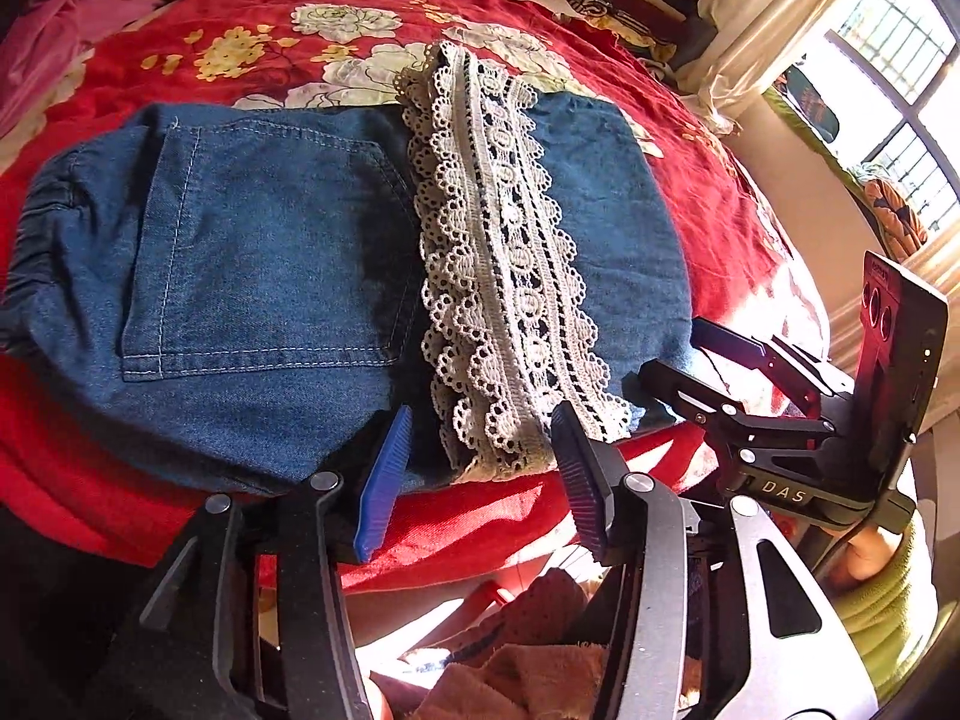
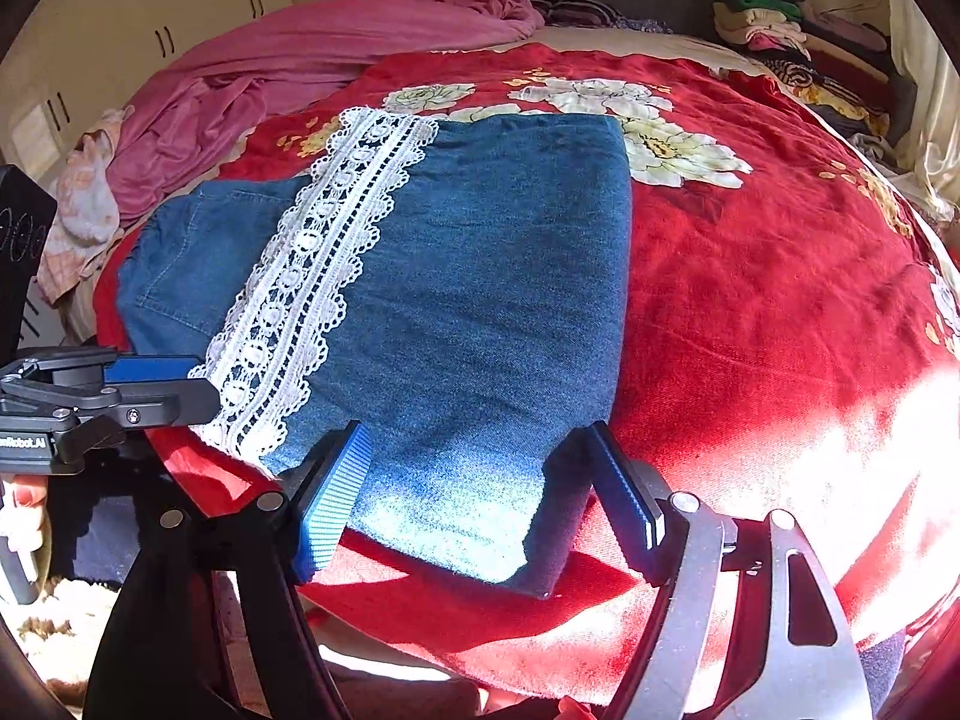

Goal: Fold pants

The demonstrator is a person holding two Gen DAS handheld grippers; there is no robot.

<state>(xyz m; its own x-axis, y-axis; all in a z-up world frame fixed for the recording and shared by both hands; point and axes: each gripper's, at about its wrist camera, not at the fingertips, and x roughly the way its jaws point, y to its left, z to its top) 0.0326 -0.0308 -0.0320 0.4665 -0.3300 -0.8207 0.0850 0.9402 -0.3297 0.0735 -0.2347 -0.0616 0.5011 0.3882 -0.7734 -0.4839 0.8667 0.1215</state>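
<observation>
Lace-trimmed denim pants (image 1: 252, 252), already doubled over on a red floral bedspread (image 2: 780, 300), are being approached for another fold. The left gripper (image 1: 480, 474) and right gripper (image 2: 480, 498) are being held with jaws apart at the near edge, nothing clamped. A pinch on that edge is likely being called for next.

hidden: pants (image 1: 252, 240) layers under fold | blurred: shelf clothes (image 2: 774, 24), perhaps folded

The pants (image 1: 264, 276) are matt blue denim with pale stitching, crossed by a band of open white lace (image 1: 504, 276). The bedspread (image 2: 768, 276) under them is soft red cloth printed with flowers. The left gripper (image 1: 480, 480) has ribbed blue plastic pads (image 1: 384, 480) on black and brushed-metal arms.
</observation>
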